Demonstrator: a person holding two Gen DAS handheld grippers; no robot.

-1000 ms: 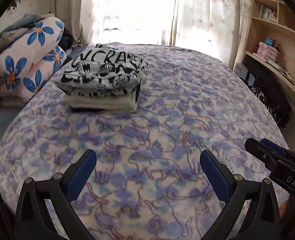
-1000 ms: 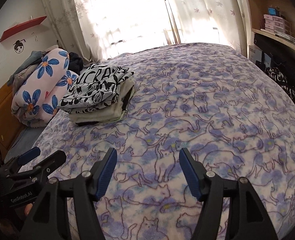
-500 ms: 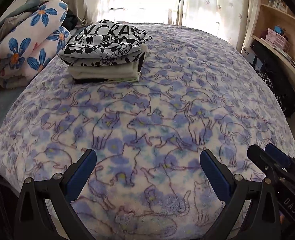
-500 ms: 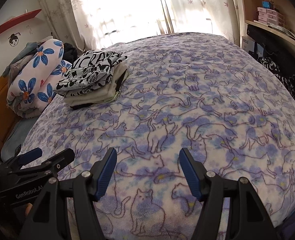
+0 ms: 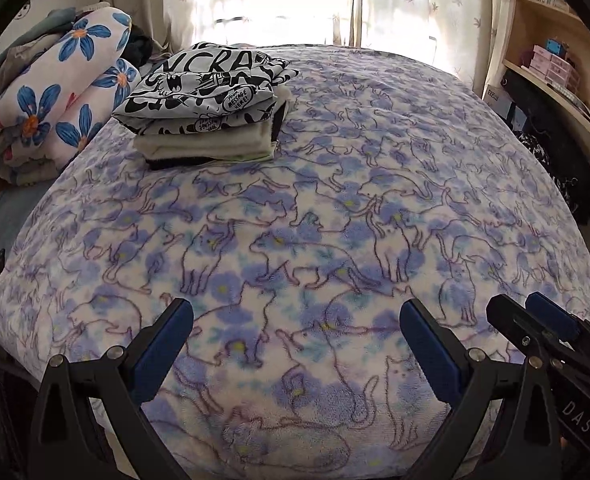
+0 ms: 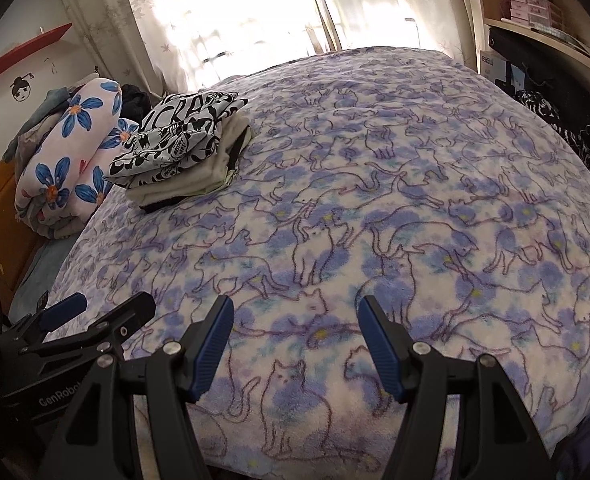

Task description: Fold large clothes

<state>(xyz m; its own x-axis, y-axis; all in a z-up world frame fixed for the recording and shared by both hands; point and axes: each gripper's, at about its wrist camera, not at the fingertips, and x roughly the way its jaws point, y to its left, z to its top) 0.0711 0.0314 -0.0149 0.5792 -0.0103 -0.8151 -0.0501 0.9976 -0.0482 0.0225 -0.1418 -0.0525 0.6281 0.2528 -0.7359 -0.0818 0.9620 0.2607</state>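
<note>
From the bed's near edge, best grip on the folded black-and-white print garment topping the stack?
Take the black-and-white print garment by its near folded edge, from the front: that edge overhangs the cream layer beneath, giving open jaws a lip to close on.

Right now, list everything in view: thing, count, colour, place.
cat-print blanket: one, purple and white, spread over the bed.
folded clothes stack: one, black-and-white print on top, cream and dark layers below, far left of the blanket.
flowered bedding roll: one, pink with blue flowers, left of the stack.
curtains: white, leaf-patterned, behind the bed.
shelves: wooden, right, holding pink boxes.
red wall shelf: one, left wall.
left hand-held gripper: open, near edge.
right hand-held gripper: open, near edge.
</note>
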